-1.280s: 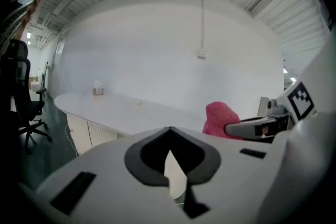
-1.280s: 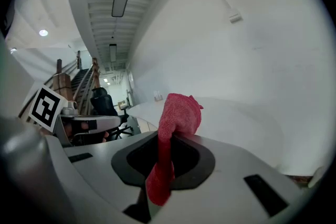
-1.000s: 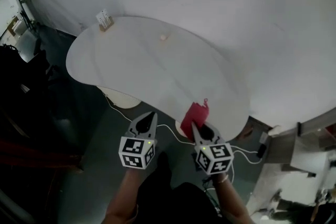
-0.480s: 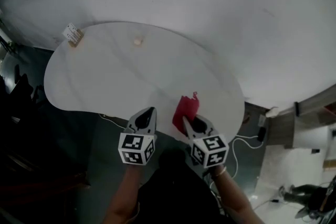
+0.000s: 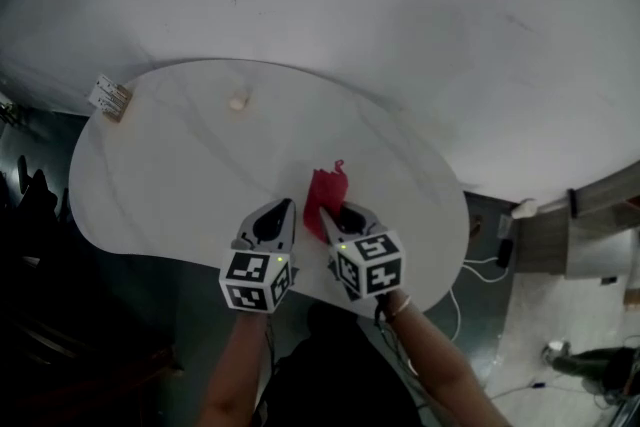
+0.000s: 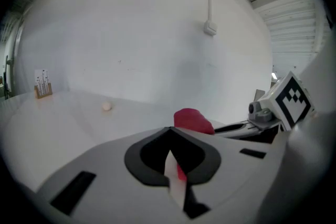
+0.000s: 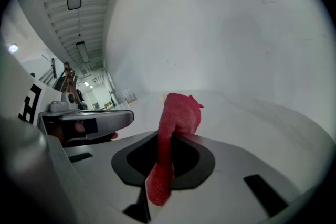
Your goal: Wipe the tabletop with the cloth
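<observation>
Two tools, the left tool (image 5: pixel 283 208) and the right tool (image 5: pixel 326 215), are held side by side over the near edge of the white bench (image 5: pixel 200 165). No writing can be read. Each cube carries only black-and-white square markers, and the print on the small card stand (image 5: pixel 109 98), far ahead and left of the left tool, is too small to make out.

The right gripper view shows what the head view cannot. The right tool's jaws are clamped on the red cloth (image 7: pixel 176 118), a nubbly strip that runs up between them and bunches into a lump just past the tips. In the head view the cloth is only a crumpled red patch on the bench ahead of that tool.

The left gripper view shows its own jaws drawn together on nothing — the cloth lies ahead and to the right. A small pale ball (image 6: pixel 106 106) rests well ahead to the left.
</observation>
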`<move>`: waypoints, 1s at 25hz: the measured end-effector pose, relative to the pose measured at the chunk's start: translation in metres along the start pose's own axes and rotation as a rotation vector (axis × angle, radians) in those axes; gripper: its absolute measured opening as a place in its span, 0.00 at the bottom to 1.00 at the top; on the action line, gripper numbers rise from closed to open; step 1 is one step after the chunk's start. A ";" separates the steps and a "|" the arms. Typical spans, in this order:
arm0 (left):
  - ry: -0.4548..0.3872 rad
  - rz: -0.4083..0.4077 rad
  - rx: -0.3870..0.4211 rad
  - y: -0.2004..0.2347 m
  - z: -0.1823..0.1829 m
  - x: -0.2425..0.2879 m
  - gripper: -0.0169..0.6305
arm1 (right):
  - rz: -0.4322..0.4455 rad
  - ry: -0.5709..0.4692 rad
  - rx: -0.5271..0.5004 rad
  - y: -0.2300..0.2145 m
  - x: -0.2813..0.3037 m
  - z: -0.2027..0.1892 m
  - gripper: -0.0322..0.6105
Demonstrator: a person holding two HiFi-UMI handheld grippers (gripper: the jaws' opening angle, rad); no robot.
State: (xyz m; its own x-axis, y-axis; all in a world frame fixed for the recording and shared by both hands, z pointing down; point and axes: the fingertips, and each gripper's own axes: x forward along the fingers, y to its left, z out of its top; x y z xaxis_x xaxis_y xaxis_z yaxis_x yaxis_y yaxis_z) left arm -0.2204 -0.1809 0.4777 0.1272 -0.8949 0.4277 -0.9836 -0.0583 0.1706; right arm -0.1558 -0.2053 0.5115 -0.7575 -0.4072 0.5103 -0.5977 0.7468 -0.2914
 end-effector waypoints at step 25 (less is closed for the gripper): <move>0.025 -0.100 0.013 -0.034 0.006 0.054 0.03 | -0.269 0.297 0.026 -0.086 -0.001 -0.032 0.12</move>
State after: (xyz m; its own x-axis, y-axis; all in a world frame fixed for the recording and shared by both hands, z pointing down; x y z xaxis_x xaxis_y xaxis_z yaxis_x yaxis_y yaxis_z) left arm -0.1808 -0.2295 0.4896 0.2277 -0.8732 0.4310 -0.9674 -0.1523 0.2024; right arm -0.0952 -0.2523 0.5616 -0.4667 -0.4132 0.7819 -0.7736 0.6192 -0.1345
